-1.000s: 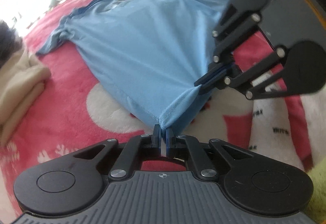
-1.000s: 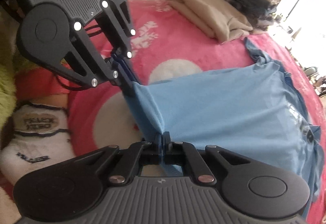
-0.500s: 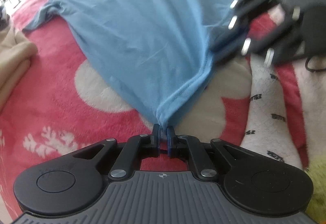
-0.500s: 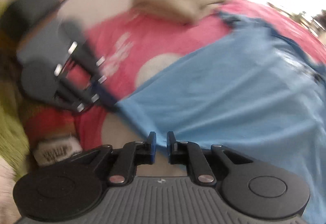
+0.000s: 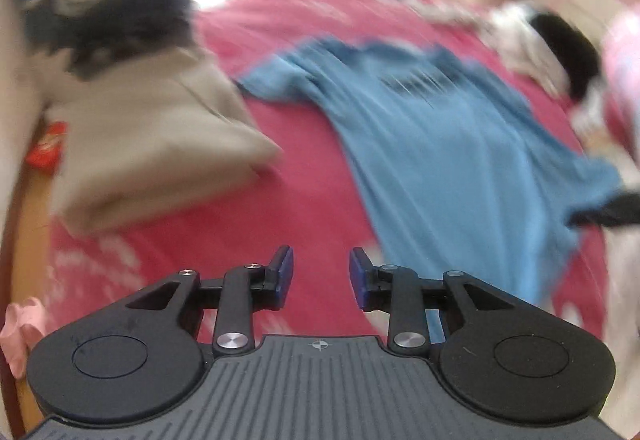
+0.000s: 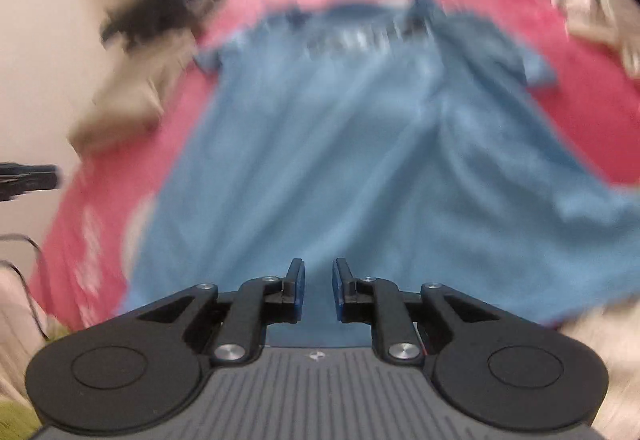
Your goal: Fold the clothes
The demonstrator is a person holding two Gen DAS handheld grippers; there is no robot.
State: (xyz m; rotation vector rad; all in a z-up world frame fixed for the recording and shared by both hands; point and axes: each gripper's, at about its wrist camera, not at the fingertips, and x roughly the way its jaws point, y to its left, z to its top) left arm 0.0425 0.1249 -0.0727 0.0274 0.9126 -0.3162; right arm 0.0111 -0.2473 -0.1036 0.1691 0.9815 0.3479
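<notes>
My left tool (image 5: 320,276) has its jaws wide apart with nothing between them, over the red bedspread (image 5: 280,208) just to the left of the blue shirt (image 5: 440,144). My right tool (image 6: 318,288) is parted too, by a narrower gap, and grips nothing; it hangs above the shirt's (image 6: 340,160) near hem.

The shirt lies spread on the bed, collar and dark chest print at the far end, both short sleeves out to the sides, hem towards me. Its near right corner looks rumpled, though blur keeps me from being sure.

I judge the cloth thin, light and limp: it will drape and sag from any pinch, drag along the bedspread and wrinkle easily, but will not slip much once clamped. For a fold I would take it at a sleeve seam and the hem on the same side, gripping only the edge so no bedspread comes up with it.

To the left of the shirt sits a beige folded garment (image 5: 152,144) with dark clothes (image 5: 128,20) beyond it. I see no basket or box.
</notes>
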